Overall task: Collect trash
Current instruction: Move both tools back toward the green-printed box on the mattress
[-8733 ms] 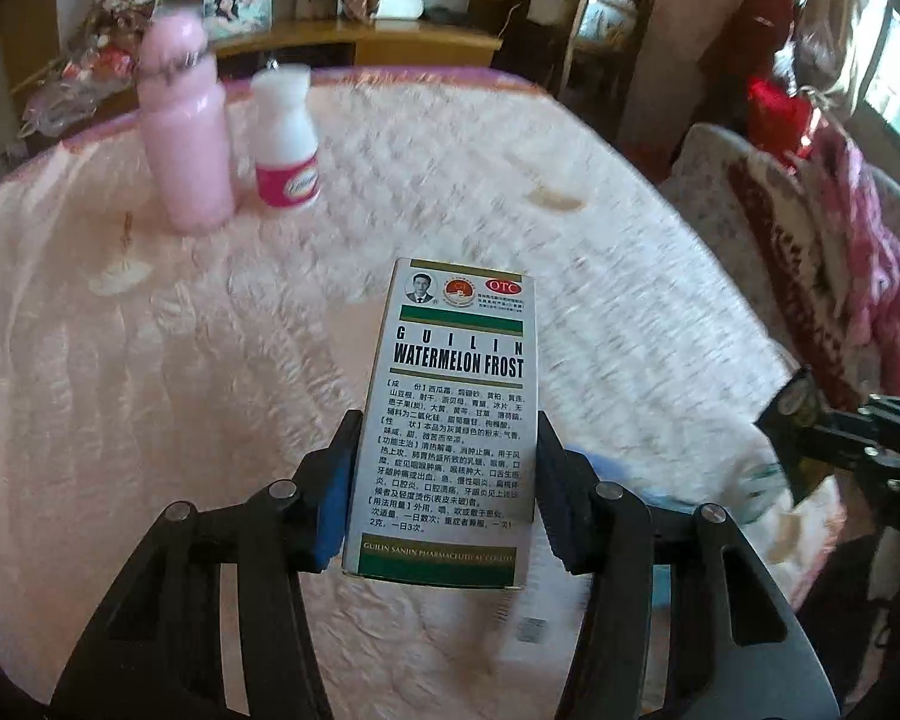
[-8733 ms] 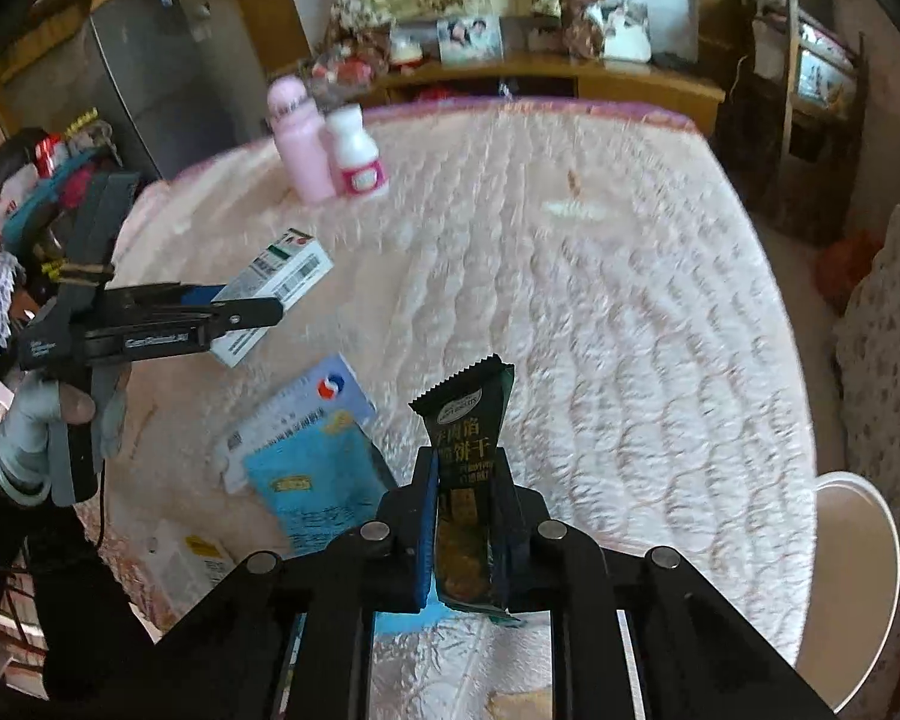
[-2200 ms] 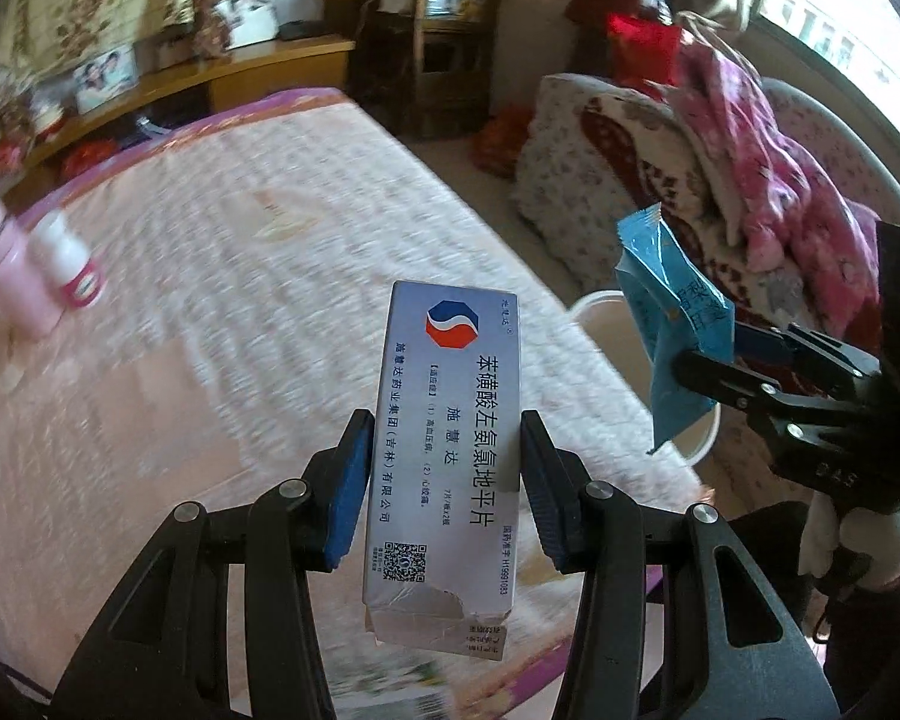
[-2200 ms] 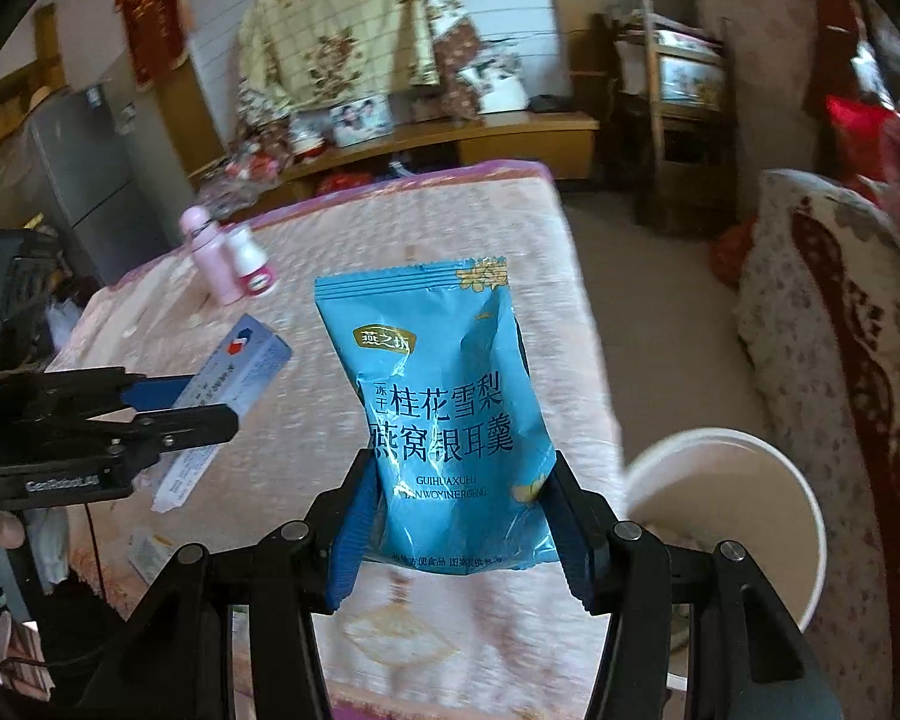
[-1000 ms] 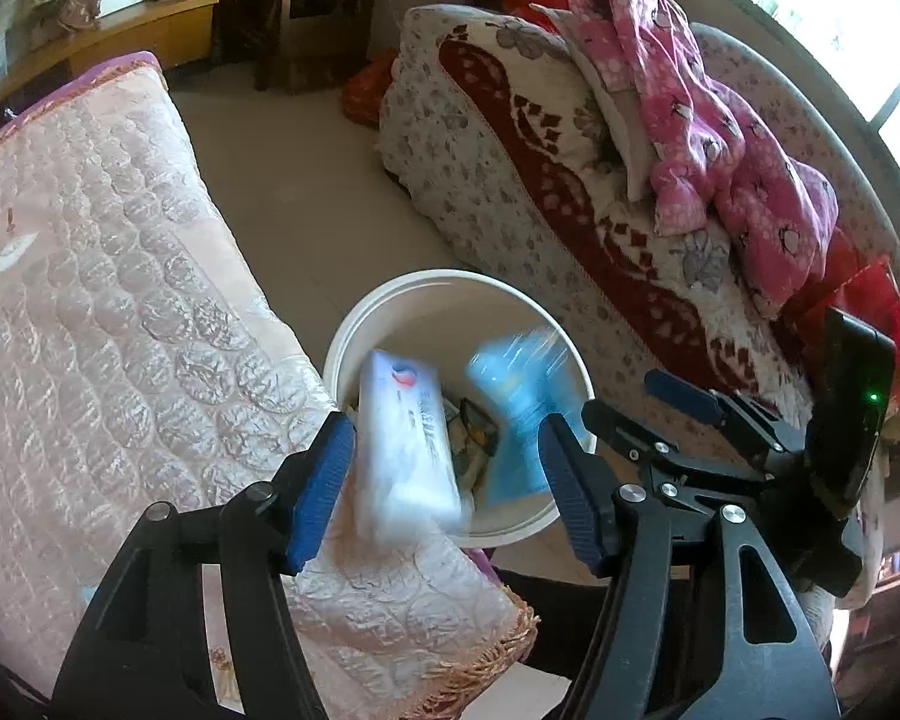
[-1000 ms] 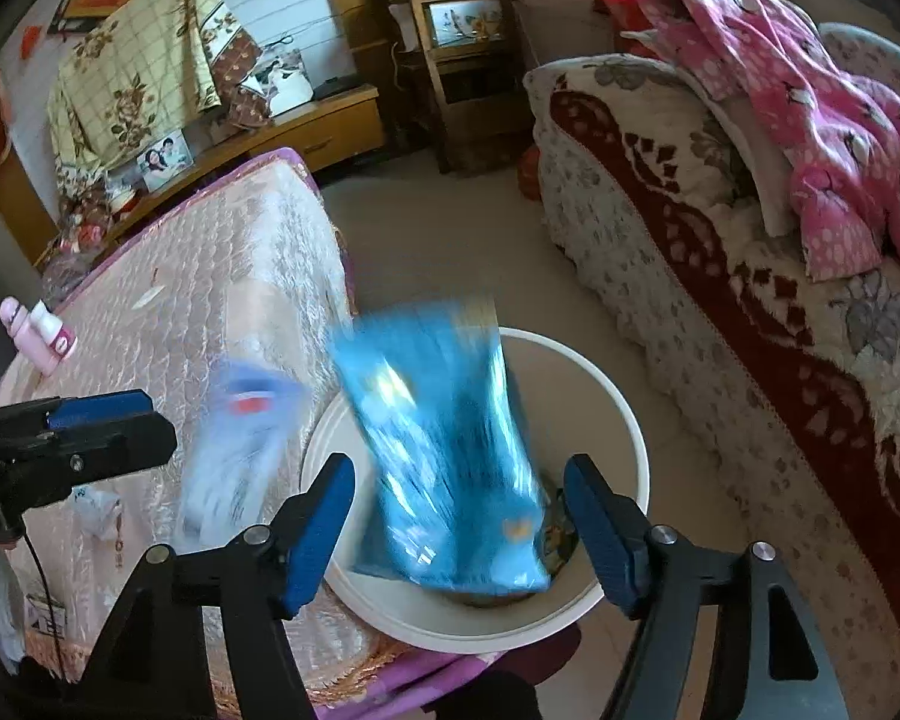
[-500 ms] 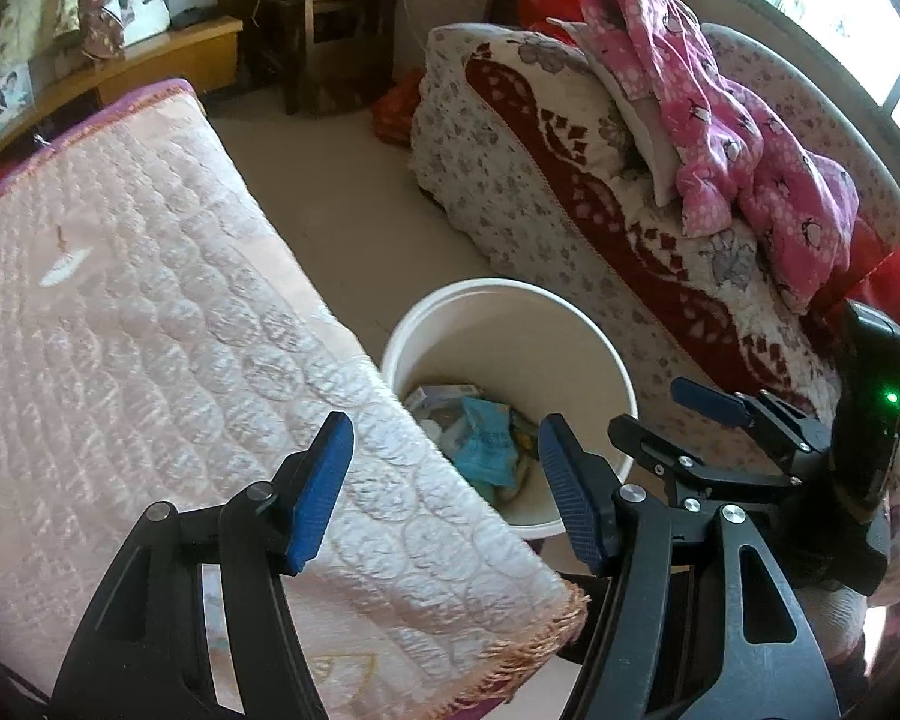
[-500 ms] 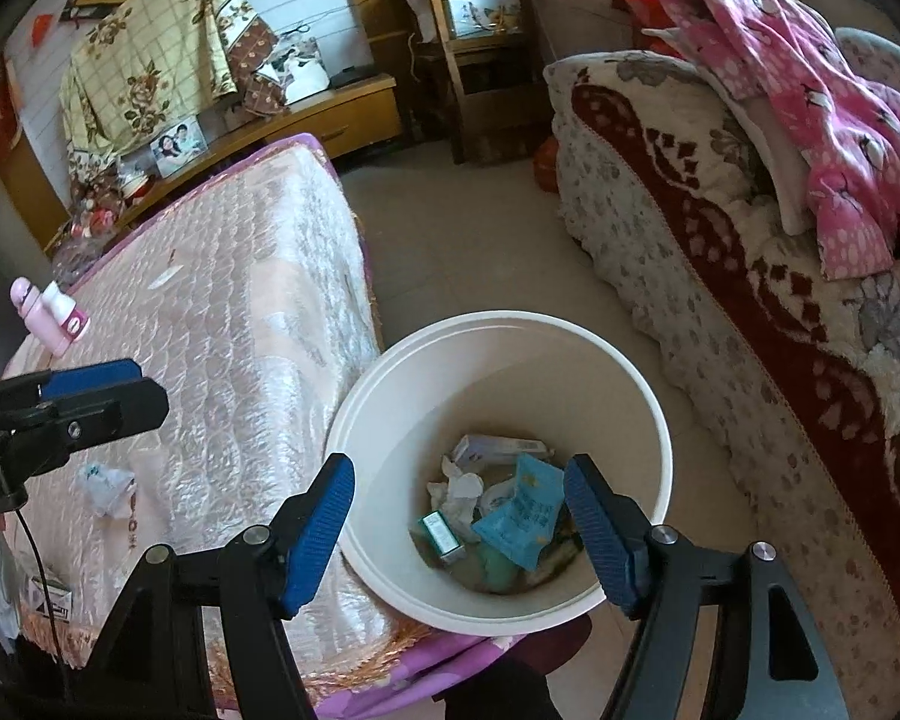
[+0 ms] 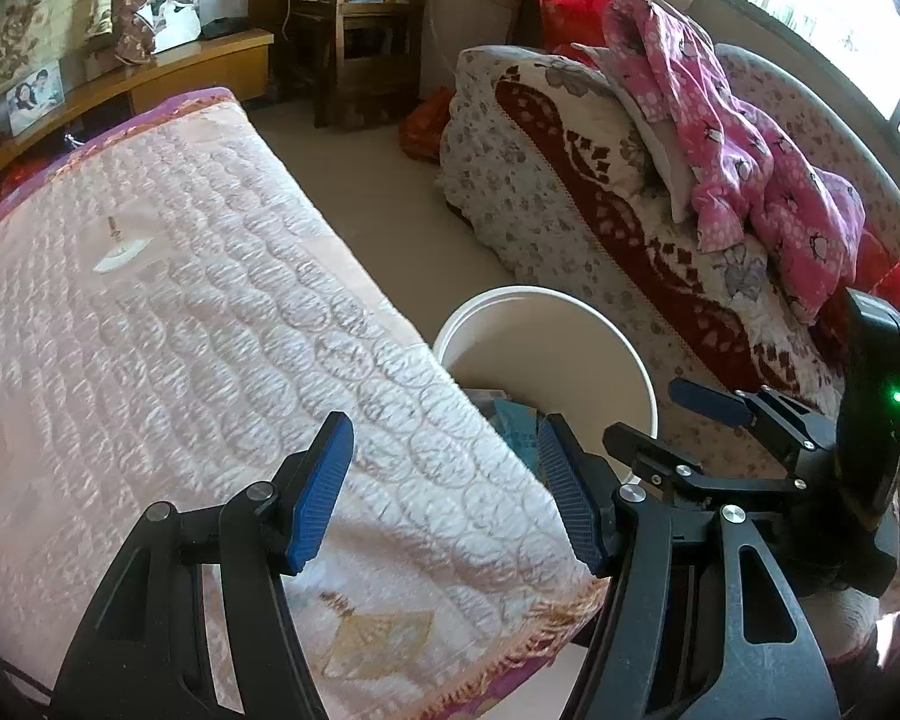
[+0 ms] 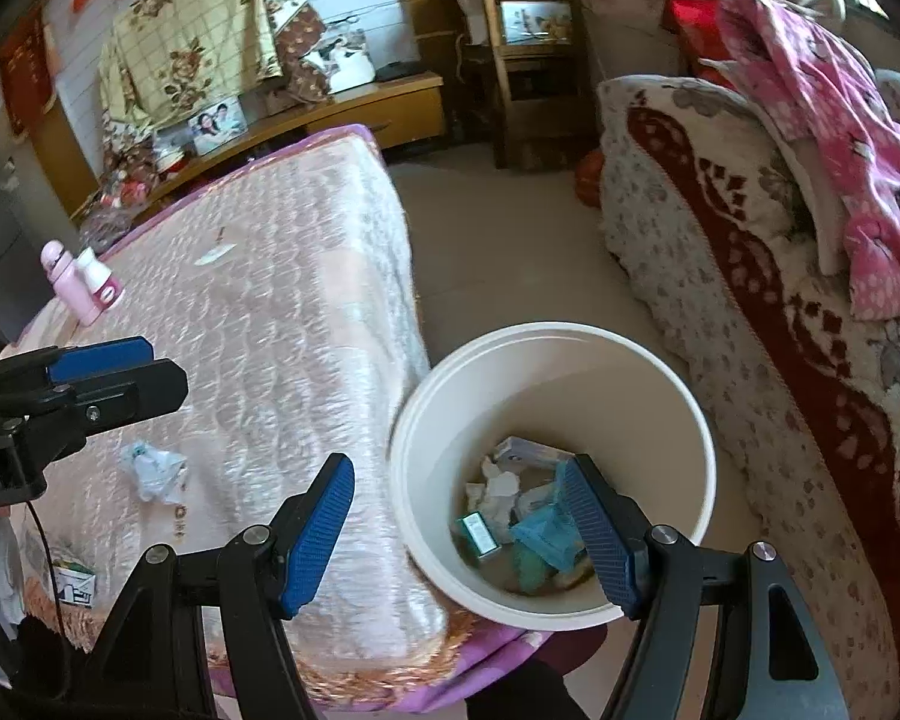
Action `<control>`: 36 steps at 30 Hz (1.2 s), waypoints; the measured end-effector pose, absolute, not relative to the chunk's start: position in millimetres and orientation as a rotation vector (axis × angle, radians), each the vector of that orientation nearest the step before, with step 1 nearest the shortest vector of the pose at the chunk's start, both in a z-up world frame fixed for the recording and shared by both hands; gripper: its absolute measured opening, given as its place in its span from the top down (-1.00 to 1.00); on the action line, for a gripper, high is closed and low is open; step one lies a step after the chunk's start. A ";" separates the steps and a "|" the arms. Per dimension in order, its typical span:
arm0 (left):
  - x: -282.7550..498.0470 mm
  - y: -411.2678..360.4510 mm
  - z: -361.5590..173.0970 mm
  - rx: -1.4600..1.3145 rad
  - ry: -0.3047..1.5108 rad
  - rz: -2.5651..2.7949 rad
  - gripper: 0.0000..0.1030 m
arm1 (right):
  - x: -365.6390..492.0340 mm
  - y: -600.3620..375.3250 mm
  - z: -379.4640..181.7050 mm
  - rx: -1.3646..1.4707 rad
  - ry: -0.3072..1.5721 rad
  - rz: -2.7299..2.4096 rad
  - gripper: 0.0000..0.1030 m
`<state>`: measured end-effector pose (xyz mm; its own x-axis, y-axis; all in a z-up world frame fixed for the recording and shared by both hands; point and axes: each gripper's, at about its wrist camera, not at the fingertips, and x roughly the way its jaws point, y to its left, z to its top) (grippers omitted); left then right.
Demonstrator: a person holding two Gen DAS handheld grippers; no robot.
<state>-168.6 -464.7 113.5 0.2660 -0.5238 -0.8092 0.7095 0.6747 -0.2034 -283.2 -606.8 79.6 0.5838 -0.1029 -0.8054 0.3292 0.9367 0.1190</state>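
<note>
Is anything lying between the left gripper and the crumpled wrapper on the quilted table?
Nothing visible does. The crumpled wrapper lies alone on bare quilted table, below the open, empty left gripper in the right wrist view.

Right gripper (image 10: 459,531) low in the foreground, blue pads (image 10: 315,534) spread wide with nothing between them, hanging over the corner of the quilted table cover (image 10: 282,324) and the white bucket (image 10: 432,420) just beside it. Inside the bucket: a blue packet (image 10: 543,534), a pale box (image 10: 525,451), crumpled white paper (image 10: 498,495) and a small green-edged box (image 10: 477,534). Left gripper (image 10: 99,363) at the left edge, over the table. On the cover, a crumpled wrapper (image 10: 153,471); farther back, a pink bottle (image 10: 66,285) touching a white bottle (image 10: 99,282). Patterned sofa (image 10: 720,252) on the right, pink garment (image 10: 840,132) draped over it.
</note>
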 end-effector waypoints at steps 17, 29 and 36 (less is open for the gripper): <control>-181.7 -413.8 108.1 0.173 1.018 -0.824 -0.22 | -262.2 -556.4 89.9 0.208 0.916 -0.183 -0.36; -171.7 -366.0 121.1 0.118 1.011 -0.772 -0.22 | -252.5 -527.3 92.5 0.192 0.917 -0.132 -0.36; -175.6 -313.7 122.8 0.107 1.034 -0.747 -0.22 | -251.5 -503.4 90.0 0.173 0.928 -0.083 -0.36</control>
